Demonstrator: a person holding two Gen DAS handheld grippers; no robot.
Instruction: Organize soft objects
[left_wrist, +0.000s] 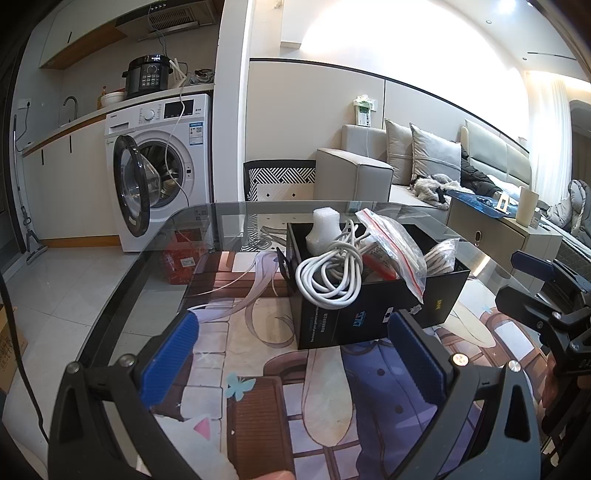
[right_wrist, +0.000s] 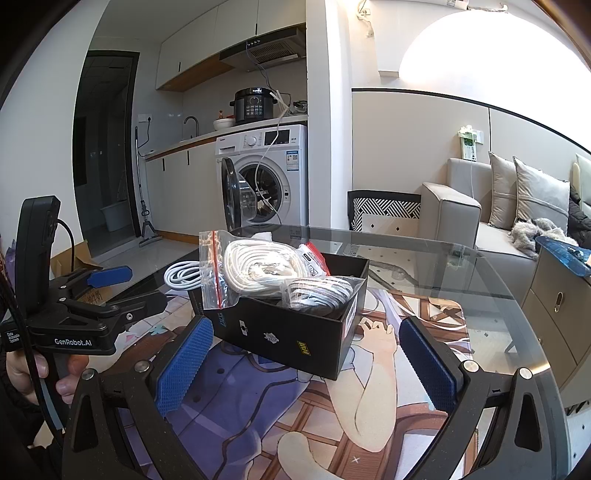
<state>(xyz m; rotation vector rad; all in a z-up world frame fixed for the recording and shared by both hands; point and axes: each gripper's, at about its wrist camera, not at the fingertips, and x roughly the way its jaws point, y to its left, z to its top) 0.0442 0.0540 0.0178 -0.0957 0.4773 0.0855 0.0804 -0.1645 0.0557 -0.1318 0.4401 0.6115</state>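
A black open box (left_wrist: 354, 317) (right_wrist: 295, 336) stands on the printed mat. A white coiled cable (left_wrist: 328, 277) (right_wrist: 183, 277) hangs over its left rim. Inside it are a clear zip bag (left_wrist: 395, 243) of white cord (right_wrist: 258, 266), a bagged striped cord bundle (left_wrist: 439, 254) (right_wrist: 317, 291) and a white foam piece (left_wrist: 325, 225). My left gripper (left_wrist: 291, 358) (right_wrist: 147, 286) is open and empty, just short of the box's near-left side. My right gripper (right_wrist: 306, 365) (left_wrist: 506, 278) is also open and empty, facing the box's front corner.
The mat (right_wrist: 332, 424) covers a round glass table (right_wrist: 480, 266). A washing machine (left_wrist: 162, 162) with its door open stands beyond the table. A grey sofa (right_wrist: 480, 221) and a low cabinet (right_wrist: 554, 314) are to the right. A hand (right_wrist: 26, 373) holds the left gripper's handle.
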